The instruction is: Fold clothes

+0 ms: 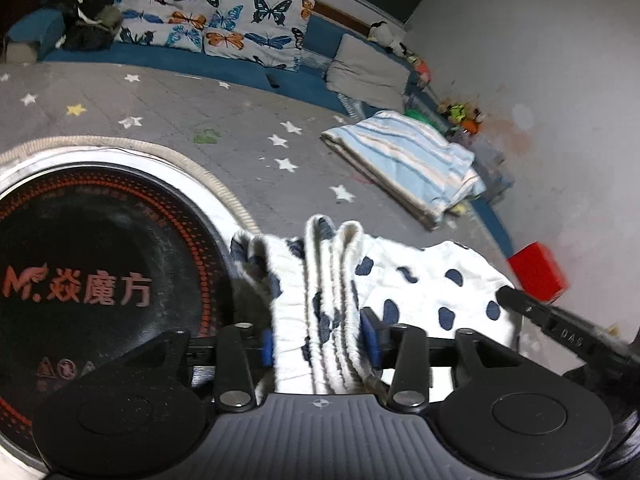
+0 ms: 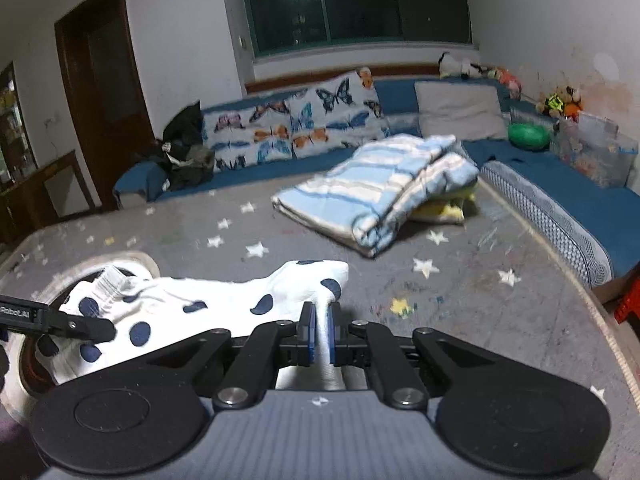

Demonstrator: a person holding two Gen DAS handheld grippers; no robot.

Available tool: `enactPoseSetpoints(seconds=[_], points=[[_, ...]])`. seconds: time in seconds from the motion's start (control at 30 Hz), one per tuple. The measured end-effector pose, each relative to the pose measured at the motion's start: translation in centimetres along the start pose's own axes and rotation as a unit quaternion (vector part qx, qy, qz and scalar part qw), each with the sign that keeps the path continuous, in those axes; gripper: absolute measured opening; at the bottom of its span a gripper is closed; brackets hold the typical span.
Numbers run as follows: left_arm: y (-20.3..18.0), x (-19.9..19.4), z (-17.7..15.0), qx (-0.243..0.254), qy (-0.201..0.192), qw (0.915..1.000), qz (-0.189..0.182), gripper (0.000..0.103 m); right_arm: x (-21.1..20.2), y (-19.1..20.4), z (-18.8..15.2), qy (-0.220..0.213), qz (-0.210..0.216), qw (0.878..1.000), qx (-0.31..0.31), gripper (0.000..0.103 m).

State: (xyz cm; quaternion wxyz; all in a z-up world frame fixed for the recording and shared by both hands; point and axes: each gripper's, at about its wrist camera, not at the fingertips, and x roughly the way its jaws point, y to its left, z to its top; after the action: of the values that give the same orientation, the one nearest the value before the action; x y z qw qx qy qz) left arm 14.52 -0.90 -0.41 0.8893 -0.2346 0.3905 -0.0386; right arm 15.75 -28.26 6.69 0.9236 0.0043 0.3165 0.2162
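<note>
Both grippers clamp dotted garment (image 2: 168,312): left gripper (image 1: 320,344) on bunched waistband, right gripper (image 2: 320,334) w/ thin pinch on corner. Risk: thin pinch slips, fold collapses onto induction cooker (image 1: 100,280).

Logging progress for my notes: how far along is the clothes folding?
Done: a striped cloth lies folded on the table. In hand: the left gripper clamps the dotted garment at its bunched waistband, and the right gripper pinches its far end. Left: folding it and laying it flat.
</note>
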Motion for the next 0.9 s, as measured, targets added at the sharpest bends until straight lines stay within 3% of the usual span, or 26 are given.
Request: enactPoseSetpoints(seconds=[0.17,0.37,0.43,0.5,0.6,0.77,0.9], points=[[0.1,-0.9,0.2,0.015,-0.018,0.9995,0.021,0.067,0.6,-0.3,-0.1,0.009,-0.010,1.000,-0.007,0.009],[-0.6,-2.9,0.8,0.050,-0.065,0.9953,0.052,0.066,1.6,0.0,0.6,0.018,0.011,1.000,-0.011,0.011],[-1.2,-2.9,1.2,0.061,-0.064,0.9955,0.035,0.057,2.5,0.5,0.7,0.026,0.017,0.999,-0.015,0.012],[-1.8,-2.5,1.4,0.074,-0.059,0.9954,0.017,0.045,3.5,0.9,0.7,0.036,0.023,0.999,-0.017,0.021],[-2.6,-1.1,1.6,0.094,-0.044,0.9947,0.003,0.031,5.1,1.2,0.7,0.049,0.027,0.998,-0.016,0.021],[-2.6,1.3,1.9,0.101,-0.029,0.9944,0.012,0.022,7.1,1.7,1.0,0.062,0.026,0.998,-0.018,0.022],[-2.0,2.0,2.1,0.090,-0.027,0.9954,0.018,0.022,7.5,1.8,1.4,0.060,0.026,0.998,-0.021,0.023]])
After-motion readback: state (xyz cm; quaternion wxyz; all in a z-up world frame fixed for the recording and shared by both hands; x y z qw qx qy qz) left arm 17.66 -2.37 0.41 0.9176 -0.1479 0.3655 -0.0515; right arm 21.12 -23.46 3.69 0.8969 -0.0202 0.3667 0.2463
